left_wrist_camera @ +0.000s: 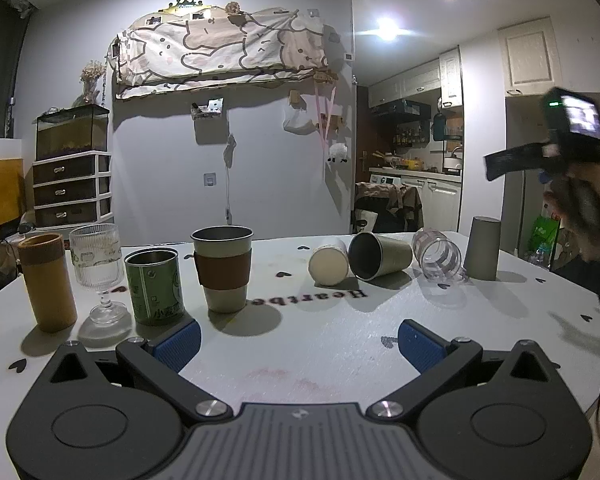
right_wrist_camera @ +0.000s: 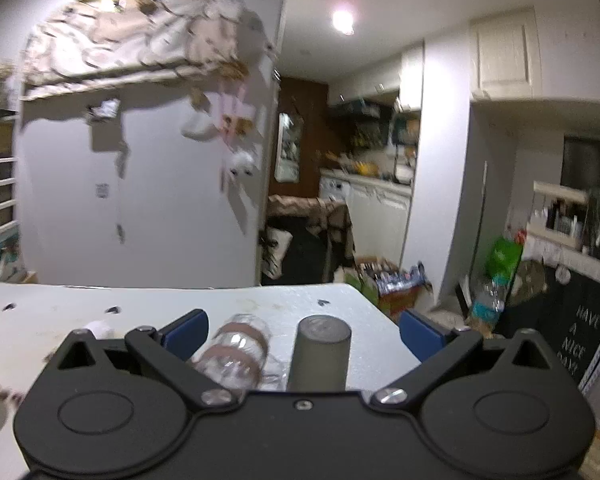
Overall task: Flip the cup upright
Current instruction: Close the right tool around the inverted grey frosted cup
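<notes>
Your left gripper [left_wrist_camera: 299,340] rests low over the white table [left_wrist_camera: 320,344], jaws spread wide with nothing between them. Left to right stand a tan cylinder cup [left_wrist_camera: 49,282], a ribbed stem glass [left_wrist_camera: 97,270], a green tin [left_wrist_camera: 155,286] and a sleeved metal cup [left_wrist_camera: 223,268]. Beyond lie, on their sides, a cream cup [left_wrist_camera: 329,266], a steel cup [left_wrist_camera: 380,255] and a clear glass [left_wrist_camera: 438,255]. A grey cup [right_wrist_camera: 321,354] stands mouth-down at far right, framed by your right gripper [right_wrist_camera: 303,334], whose jaws are parted and hold nothing.
</notes>
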`<state>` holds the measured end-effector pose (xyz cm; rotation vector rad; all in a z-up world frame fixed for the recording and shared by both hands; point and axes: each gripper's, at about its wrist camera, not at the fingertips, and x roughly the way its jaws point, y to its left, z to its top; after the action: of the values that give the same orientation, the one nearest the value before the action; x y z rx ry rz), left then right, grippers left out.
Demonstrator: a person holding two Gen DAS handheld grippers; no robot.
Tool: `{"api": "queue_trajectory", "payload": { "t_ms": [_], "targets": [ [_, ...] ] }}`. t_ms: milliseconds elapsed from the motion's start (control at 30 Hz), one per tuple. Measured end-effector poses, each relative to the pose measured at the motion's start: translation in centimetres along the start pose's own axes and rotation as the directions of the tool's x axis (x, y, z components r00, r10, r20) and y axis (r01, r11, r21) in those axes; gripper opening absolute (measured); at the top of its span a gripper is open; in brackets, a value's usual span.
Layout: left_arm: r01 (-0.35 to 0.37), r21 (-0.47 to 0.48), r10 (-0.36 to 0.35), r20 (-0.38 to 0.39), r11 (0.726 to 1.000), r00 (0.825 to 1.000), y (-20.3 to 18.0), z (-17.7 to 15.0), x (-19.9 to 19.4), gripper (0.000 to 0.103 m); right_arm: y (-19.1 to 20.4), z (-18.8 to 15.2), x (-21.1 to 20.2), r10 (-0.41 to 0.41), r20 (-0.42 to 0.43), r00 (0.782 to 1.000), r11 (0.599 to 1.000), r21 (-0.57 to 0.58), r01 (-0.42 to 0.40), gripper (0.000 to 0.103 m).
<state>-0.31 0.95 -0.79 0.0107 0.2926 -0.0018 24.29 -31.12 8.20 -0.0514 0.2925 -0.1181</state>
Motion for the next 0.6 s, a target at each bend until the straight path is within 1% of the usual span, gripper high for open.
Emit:
{"api": "queue_trajectory", "payload": {
  "t_ms": [67, 167, 267, 333, 400, 467, 533, 567, 600],
  "targets": [
    [0.004, 0.002, -0.004, 0.005, 1.0, 1.0, 0.1, -0.3, 0.1, 0.103, -0.2, 0.6, 2.7, -0.013, -0.033, 0.999, 1.0, 0.006, 0.013, 0.098],
    [0.013, 0.004, -0.013, 0.004, 1.0, 1.0, 0.4, -0.6, 0.3, 0.103, -0.4, 0.6, 6.5, -0.014, -0.076, 0.997, 0.999, 0.037, 0.016, 0.097],
    [0.001, -0.002, -0.001, 0.003, 1.0, 1.0, 0.9, -0.7, 0.4, 0.103, -0.5, -0.3, 9.8, -0.037, -0.134, 0.99, 0.993, 0.106, 0.052, 0.097],
    [-0.01, -0.011, 0.01, 0.0, 1.0, 1.0, 1.3, -0.7, 0.5, 0.103, -0.4, -1.1, 11.5, -0.032, -0.167, 0.985, 0.99, 0.131, 0.054, 0.097],
    [-0.017, -0.015, 0.017, -0.005, 1.0, 1.0, 1.6, -0.9, 0.6, 0.103, 0.1, -2.0, 12.8, -0.059, -0.19, 0.98, 0.99, 0.117, 0.083, 0.097],
    [-0.024, -0.019, 0.024, -0.01, 1.0, 1.0, 1.9, -1.0, 0.7, 0.103, 0.4, -3.0, 14.0, -0.105, -0.222, 0.969, 0.988, 0.089, 0.127, 0.097],
    [-0.028, -0.025, 0.028, -0.013, 0.999, 1.0, 2.3, -1.1, 0.7, 0.103, 0.5, -3.7, 15.0, -0.13, -0.241, 0.962, 0.986, 0.074, 0.152, 0.091],
    [-0.031, -0.028, 0.031, -0.015, 0.999, 0.999, 2.4, -1.1, 0.8, 0.103, 0.6, -4.0, 15.2, -0.129, -0.247, 0.96, 0.985, 0.077, 0.153, 0.084],
    [-0.034, -0.031, 0.033, -0.017, 0.999, 0.999, 2.5, -1.1, 0.8, 0.103, 0.6, -4.3, 15.3, -0.122, -0.248, 0.961, 0.985, 0.086, 0.148, 0.069]
  ]
}}
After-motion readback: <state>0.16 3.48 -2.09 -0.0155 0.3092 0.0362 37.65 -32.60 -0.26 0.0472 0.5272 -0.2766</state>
